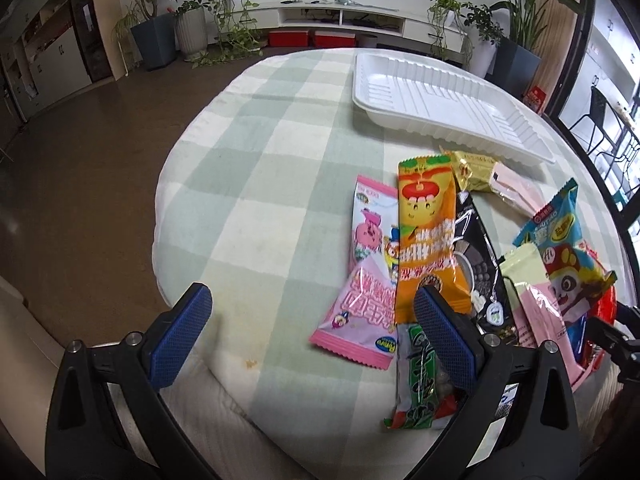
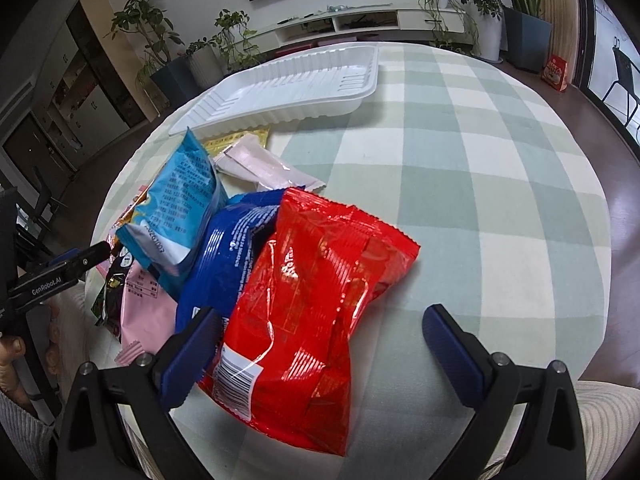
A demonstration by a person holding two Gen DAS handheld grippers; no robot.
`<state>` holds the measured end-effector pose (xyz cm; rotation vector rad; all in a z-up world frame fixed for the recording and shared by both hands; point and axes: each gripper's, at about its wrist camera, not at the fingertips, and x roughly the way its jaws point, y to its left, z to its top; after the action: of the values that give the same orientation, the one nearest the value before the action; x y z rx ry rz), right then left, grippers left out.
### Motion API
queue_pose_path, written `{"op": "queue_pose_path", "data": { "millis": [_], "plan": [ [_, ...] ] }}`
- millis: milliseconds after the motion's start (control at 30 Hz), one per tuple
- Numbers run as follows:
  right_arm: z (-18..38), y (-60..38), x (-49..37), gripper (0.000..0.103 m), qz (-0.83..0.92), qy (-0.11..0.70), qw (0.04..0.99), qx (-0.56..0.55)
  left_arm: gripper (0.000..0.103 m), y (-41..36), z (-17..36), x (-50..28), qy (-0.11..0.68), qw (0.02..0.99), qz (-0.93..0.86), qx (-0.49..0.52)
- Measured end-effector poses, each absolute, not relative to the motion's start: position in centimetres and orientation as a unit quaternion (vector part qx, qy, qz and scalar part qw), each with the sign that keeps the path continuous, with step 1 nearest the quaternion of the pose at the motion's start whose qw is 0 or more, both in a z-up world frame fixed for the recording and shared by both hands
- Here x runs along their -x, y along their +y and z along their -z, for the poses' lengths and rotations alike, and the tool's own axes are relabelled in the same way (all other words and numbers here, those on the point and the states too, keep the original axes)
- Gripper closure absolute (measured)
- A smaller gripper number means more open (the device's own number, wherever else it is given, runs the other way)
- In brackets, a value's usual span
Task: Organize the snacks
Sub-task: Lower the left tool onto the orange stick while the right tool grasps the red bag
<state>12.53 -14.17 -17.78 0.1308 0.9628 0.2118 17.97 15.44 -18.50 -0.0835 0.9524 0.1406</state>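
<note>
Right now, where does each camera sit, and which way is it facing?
Left wrist: on the left gripper, facing the snack pile's left side and white tray; open blue fingers show.
Right wrist: on the right gripper, open around the red bag; a sleeve shows.
Shared: tray, light blue bag, checked tablecloth.

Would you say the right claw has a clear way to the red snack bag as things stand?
Probably yes: the right claw is open, and the red snack bag lies uncovered on top of the pile, between its fingers.
</note>
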Motion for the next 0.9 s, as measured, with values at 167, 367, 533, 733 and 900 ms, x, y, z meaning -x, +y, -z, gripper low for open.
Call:
{"op": "queue_pose_path", "data": {
  "millis": [167,367,533,733,900],
  "plan": [
    [17.8,-14.4,-12.8,0.0,-0.101,0.459,0.881,-0.064,0.001,14.1,17.6,-18.5,0.449,0.892,-0.049,0.024],
    [17.5,-15.1,-13.2,0.013,-0.097,0.449,0.885,-0.075,0.001,11.9,16.8,-19.2,0.44,0.898,-0.018,-0.001],
    [17.4,-15.6,-13.5,0.036,-0.087,0.442,0.89,-0.072,0.002,10.5,16.6,-19.8,0.438,0.899,-0.003,-0.015],
    [17.5,-16.4,-13.8,0.048,-0.088,0.436,0.892,-0.082,0.01,9.7,16.5,-20.3,0.442,0.897,0.02,-0.021],
    [17.6,-16.8,-14.1,0.05,-0.089,0.434,0.892,-0.086,0.031,9.6,17.3,-21.2,0.463,0.885,0.046,-0.015]
  ]
}}
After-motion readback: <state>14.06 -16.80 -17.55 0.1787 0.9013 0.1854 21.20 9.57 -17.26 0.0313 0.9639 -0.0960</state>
